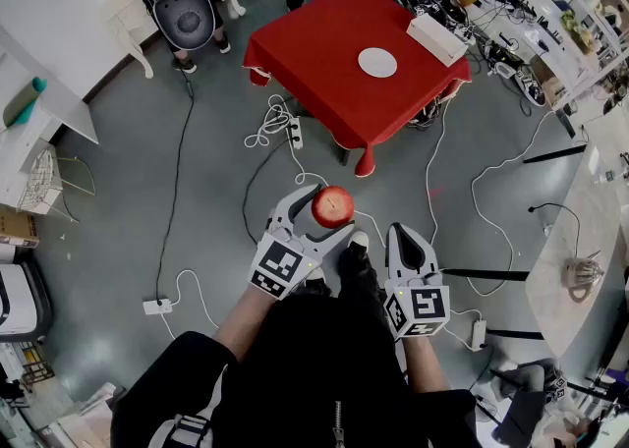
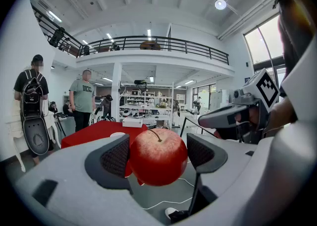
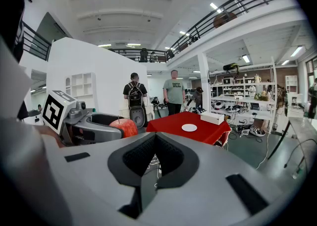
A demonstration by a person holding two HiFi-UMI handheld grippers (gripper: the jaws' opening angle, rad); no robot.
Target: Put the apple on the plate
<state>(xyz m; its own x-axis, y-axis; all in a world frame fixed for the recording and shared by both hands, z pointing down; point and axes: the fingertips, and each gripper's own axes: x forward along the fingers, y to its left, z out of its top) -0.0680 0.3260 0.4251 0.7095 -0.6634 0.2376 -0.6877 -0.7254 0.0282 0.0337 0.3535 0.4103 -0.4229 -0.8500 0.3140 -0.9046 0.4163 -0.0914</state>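
Closest to the head camera are the person's forearms, each carrying one gripper above the grey floor (image 1: 108,230). On the left gripper (image 1: 322,211) the jaws stand wide and both dark pads press on the red apple (image 1: 332,206), which is held in the air with its stem up. Just beside it, the right gripper (image 1: 403,235) has its jaws fully together with nothing between them. Well ahead of the apple, the white plate (image 1: 377,62) lies on the red table (image 1: 314,53), near a white box (image 1: 437,39)
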